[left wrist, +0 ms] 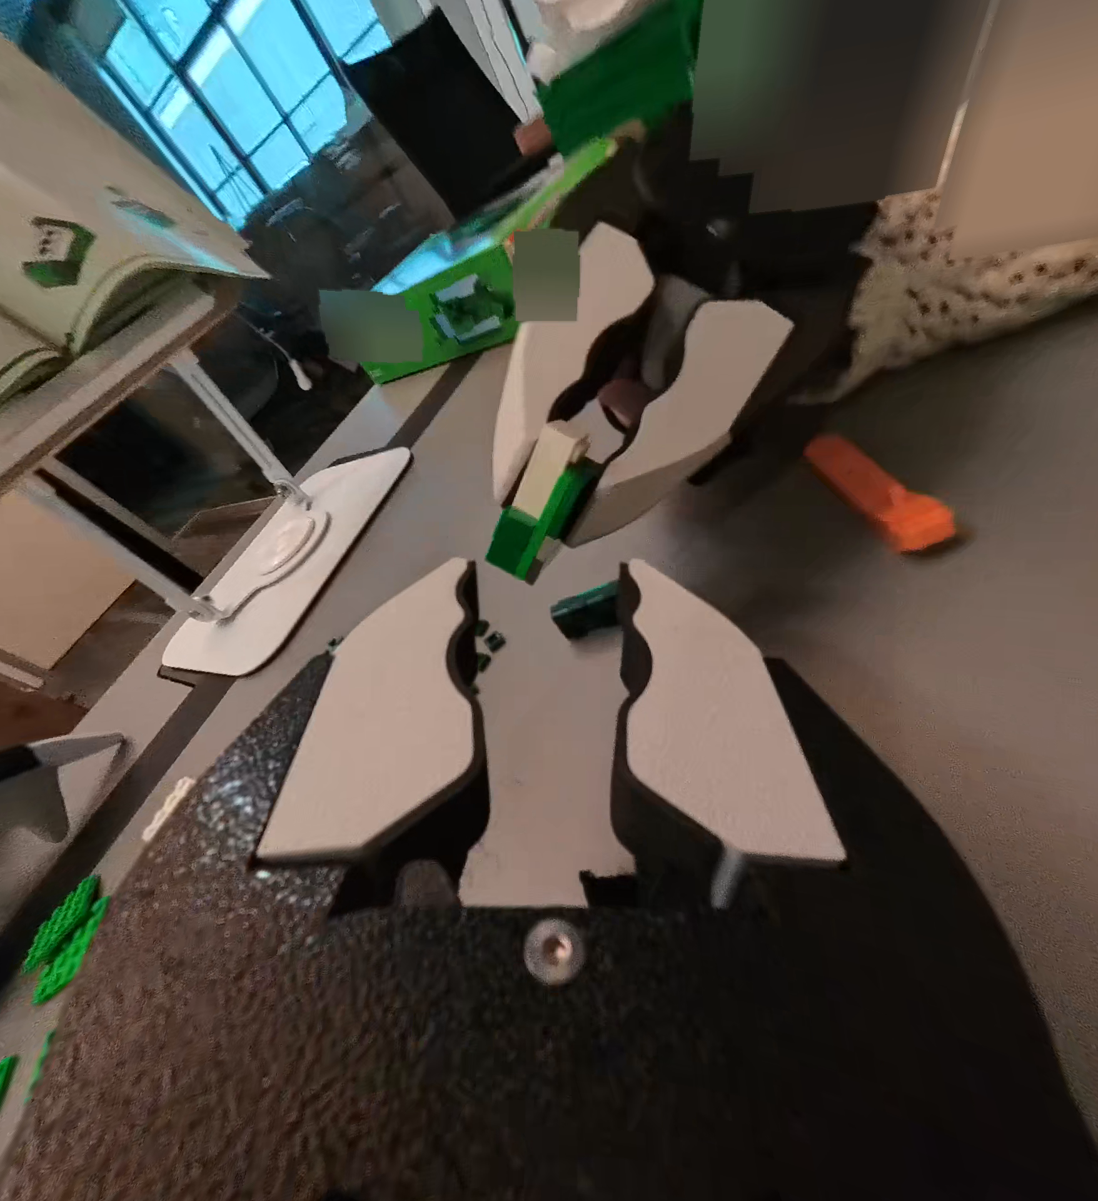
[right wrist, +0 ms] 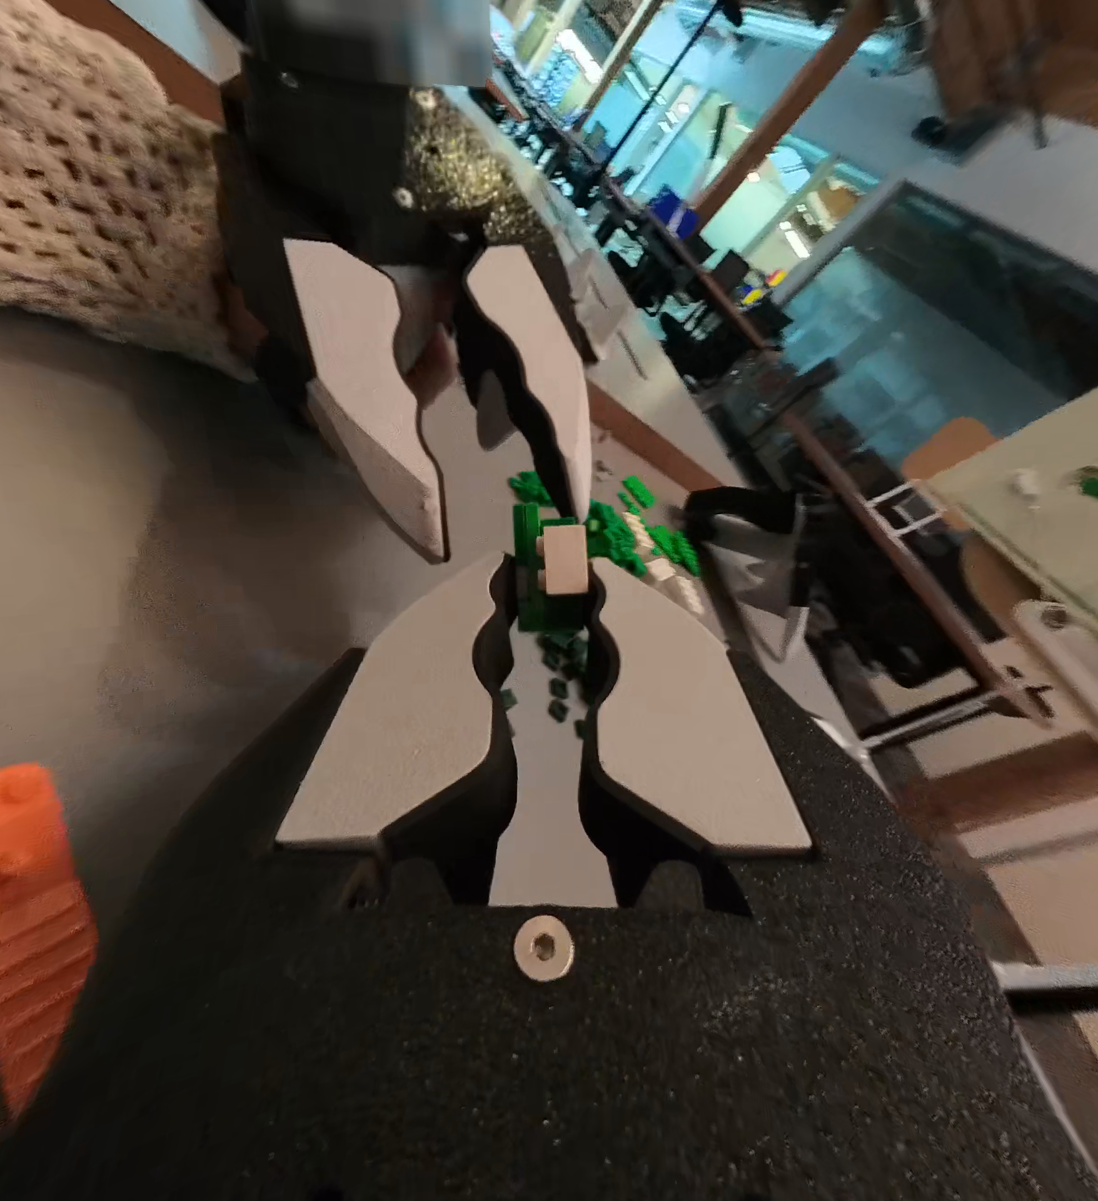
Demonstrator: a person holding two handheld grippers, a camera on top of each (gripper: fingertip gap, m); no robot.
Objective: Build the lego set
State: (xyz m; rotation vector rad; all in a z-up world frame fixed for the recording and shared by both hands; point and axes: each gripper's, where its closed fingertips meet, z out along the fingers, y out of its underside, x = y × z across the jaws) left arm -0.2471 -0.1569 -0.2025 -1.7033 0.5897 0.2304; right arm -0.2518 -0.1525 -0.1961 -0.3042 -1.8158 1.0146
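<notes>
Above grey table (left wrist: 923, 715): right tool (right wrist: 549, 578) clamping green-white assembly (right wrist: 559, 572) (left tool (left wrist: 549, 572) agape).

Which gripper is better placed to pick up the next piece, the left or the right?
Probably the left gripper: it is open and empty, with the dark green brick lying on the table near its tips. The right gripper is occupied, shut on the green and white assembly.

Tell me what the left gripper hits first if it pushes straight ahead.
Probably the green and white lego assembly clamped in the right gripper; it sits just beyond the open left gripper. Depth is unclear.
</notes>
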